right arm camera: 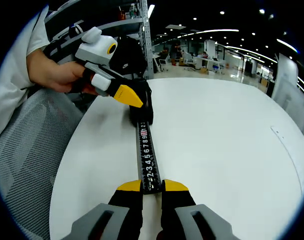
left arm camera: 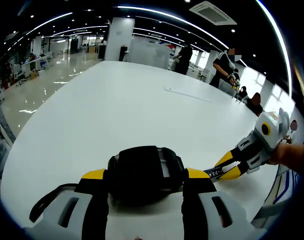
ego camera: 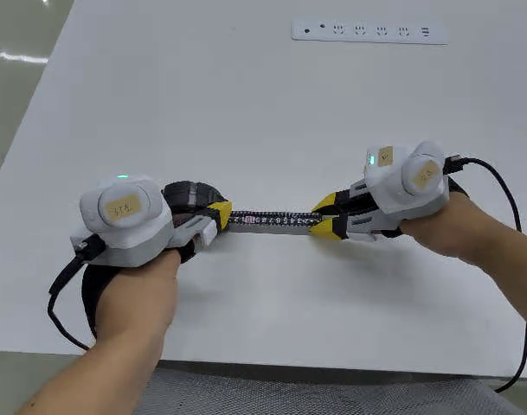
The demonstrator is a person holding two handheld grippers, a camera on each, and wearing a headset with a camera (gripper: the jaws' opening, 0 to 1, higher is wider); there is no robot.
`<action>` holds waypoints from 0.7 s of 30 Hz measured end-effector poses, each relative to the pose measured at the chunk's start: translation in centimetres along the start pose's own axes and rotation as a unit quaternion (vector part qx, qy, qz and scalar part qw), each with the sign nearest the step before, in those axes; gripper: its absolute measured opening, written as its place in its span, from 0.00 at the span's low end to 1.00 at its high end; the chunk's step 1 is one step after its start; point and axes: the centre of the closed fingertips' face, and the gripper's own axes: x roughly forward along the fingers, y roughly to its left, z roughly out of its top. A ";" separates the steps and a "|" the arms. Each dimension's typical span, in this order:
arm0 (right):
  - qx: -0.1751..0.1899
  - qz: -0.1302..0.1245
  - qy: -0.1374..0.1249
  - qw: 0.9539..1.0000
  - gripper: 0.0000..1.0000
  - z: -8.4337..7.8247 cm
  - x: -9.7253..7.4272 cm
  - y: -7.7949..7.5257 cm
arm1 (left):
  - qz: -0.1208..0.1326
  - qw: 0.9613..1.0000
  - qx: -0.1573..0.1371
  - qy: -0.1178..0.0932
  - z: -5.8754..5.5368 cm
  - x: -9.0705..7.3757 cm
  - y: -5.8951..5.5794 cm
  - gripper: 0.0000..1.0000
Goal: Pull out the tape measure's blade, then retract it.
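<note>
Looks like the pull-out step, with the blade [right arm camera: 145,150] only partly out. The left gripper [left arm camera: 146,173] is clamped around the black case [ego camera: 189,195] low at the table [ego camera: 246,104], and the right gripper [right arm camera: 152,186] is nearly closed, pinching the blade's end. The blade is dark with white numbers, stretched straight between them. Next, I'd guess: pull the right one further away in line, then ease it back slowly

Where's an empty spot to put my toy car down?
The big white stretch between the power strip and the blade is bare. So is the band between the blade and the table's near edge. It's crowded where the left tongs hold the tape measure and the right tongs pinch the blade.
</note>
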 end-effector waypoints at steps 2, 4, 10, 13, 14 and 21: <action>0.001 0.002 -0.003 1.000 0.09 0.3 0.3 0.1 | -0.001 1.000 0.000 -0.001 0.0 0.0 0.0 0.54; 0.000 0.002 -0.006 1.000 0.09 0.7 0.6 0.2 | -0.002 1.000 0.000 -0.001 0.0 0.0 0.0 0.54; -0.001 0.005 -0.011 1.000 0.10 1.3 1.4 0.3 | -0.002 1.000 -0.001 -0.001 0.0 0.0 0.0 0.54; -0.002 0.006 -0.013 1.000 0.10 1.6 1.7 0.3 | -0.003 1.000 -0.002 -0.001 0.0 0.0 0.0 0.54; -0.002 0.006 -0.013 1.000 0.10 1.8 1.8 0.3 | -0.004 1.000 -0.001 -0.001 0.0 0.0 0.0 0.54; -0.002 0.010 -0.019 1.000 0.10 2.5 2.7 0.4 | -0.004 1.000 -0.004 -0.001 0.0 0.0 0.1 0.55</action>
